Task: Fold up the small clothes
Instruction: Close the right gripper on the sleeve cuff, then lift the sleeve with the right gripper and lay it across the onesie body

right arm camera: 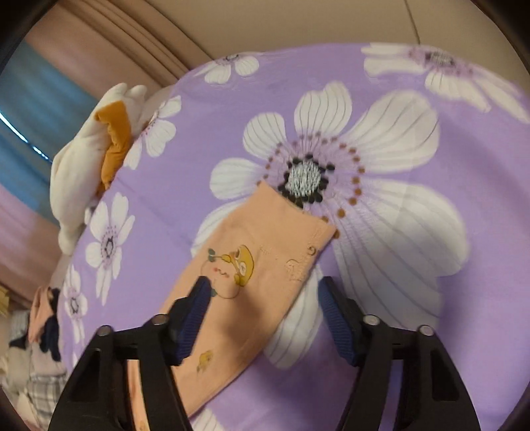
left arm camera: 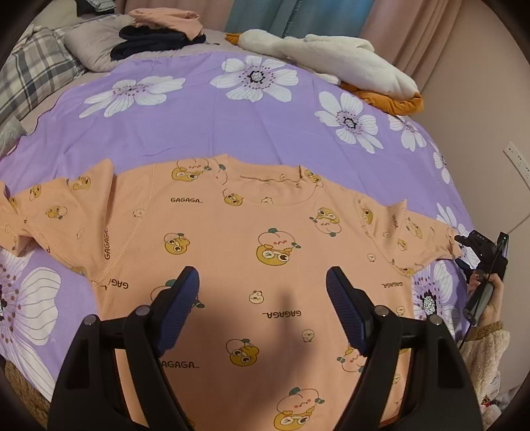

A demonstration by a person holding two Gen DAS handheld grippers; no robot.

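Two grippers hang over one peach shirt point(left arm camera: 251, 252), and both stand wide with nothing between their fingers. The left gripper point(left arm camera: 263, 298) hovers above the middle of the shirt's body, its blue pads point(left arm camera: 180, 305) spread apart over the cartoon print, its shadow falling on the cloth just below it. The right gripper point(right arm camera: 265, 310) hangs over the shirt's right sleeve point(right arm camera: 251, 281): its left pad sits above the sleeve cloth, its right pad above the bedspread point(right arm camera: 430, 298) just beside the sleeve's edge. Whether either pad touches the cloth cannot be told.

The shirt lies flat and spread on the purple flowered bedspread, collar point(left arm camera: 265, 179) away from the left gripper, both sleeves stretched out to the sides. The right sleeve's cuff ends against the dark centre of a big white flower point(right arm camera: 304, 179). In the left wrist view the right gripper shows at that sleeve's tip, held in a hand point(left arm camera: 487, 291).

Beyond the collar, well apart from the shirt, a white plush toy point(left arm camera: 331, 56) with orange parts lies along the far edge of the bedspread. Left of it sits a pile of clothes point(left arm camera: 159, 33), peach on dark, near a grey pillow point(left arm camera: 89, 46) and a plaid one point(left arm camera: 36, 73). Curtains point(left arm camera: 397, 20) hang behind the bed.
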